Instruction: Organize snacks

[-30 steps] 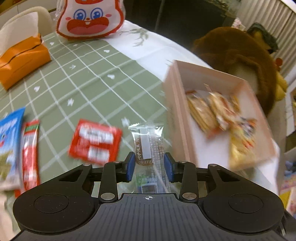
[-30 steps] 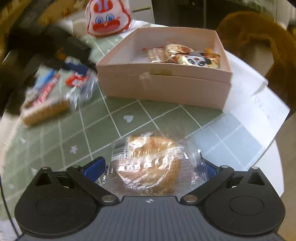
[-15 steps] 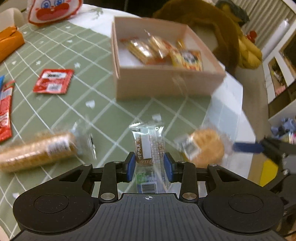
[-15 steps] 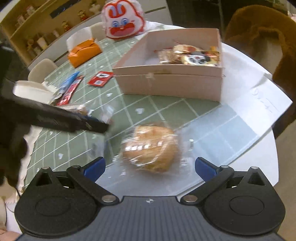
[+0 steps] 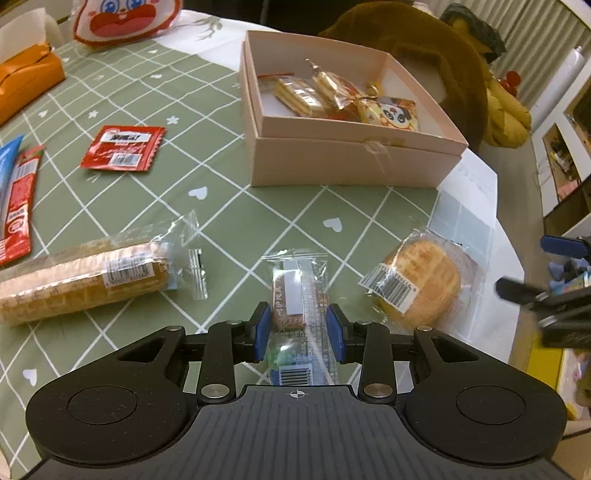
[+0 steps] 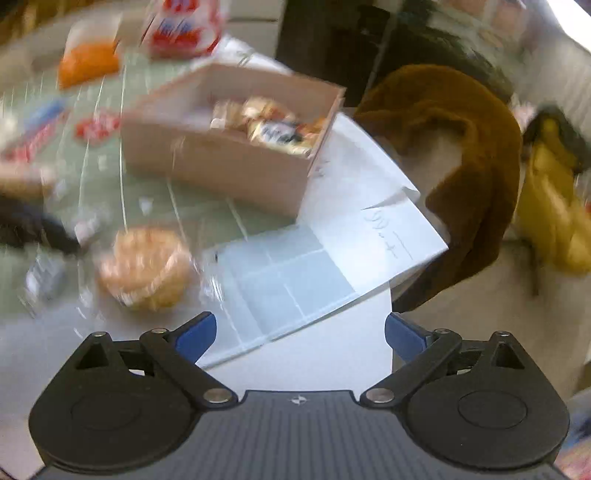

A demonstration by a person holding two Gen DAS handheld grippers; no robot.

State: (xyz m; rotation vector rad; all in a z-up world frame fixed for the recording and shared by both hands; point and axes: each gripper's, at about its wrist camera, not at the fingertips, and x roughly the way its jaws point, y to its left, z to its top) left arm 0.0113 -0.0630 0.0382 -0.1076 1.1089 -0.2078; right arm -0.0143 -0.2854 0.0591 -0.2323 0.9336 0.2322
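Note:
My left gripper (image 5: 298,328) is shut on a small clear-wrapped brown snack bar (image 5: 299,295), held low over the green checked tablecloth. A pink open box (image 5: 354,158) with several wrapped snacks stands beyond it; it also shows blurred in the right wrist view (image 6: 221,166). A round wrapped bun (image 5: 421,284) lies right of the bar and also shows in the right wrist view (image 6: 146,267). A long wrapped bread loaf (image 5: 81,277) lies to the left. My right gripper (image 6: 300,334) is open and empty, off the table's right edge; it shows at the right of the left wrist view (image 5: 543,273).
A red sachet (image 5: 123,147), a red stick pack (image 5: 16,206) and a blue packet lie at the left. An orange tissue box (image 5: 26,81) and a rabbit-face bag (image 5: 125,18) stand at the back. A brown plush (image 6: 461,155) sits on the chair. White paper (image 6: 332,251) overhangs the table edge.
My right gripper has let go of the round bun, opened wide and pulled back to the right off the table. My left gripper, still holding the bar, has moved closer to the table.

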